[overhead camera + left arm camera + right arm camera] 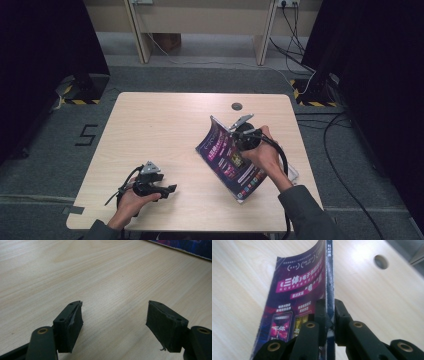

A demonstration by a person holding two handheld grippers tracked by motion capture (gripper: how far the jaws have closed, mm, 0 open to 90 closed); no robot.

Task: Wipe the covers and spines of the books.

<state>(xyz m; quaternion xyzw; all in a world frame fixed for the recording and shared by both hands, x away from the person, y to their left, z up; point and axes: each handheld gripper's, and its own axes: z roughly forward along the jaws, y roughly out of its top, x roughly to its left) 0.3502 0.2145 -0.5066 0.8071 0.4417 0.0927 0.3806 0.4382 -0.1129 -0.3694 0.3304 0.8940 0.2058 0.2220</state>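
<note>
Magazine (231, 161) at the table's (165, 125) four o'clock — spine edge pinched by the right gripper (329, 302), cover bowing upward (apparently to lift it clear). Left gripper (113, 322), at seven o'clock, stands spread and empty — seemingly waiting.

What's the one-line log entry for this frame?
right gripper: shut on magazine, spine edge lifted off table | left gripper: open, empty, low over table
</note>
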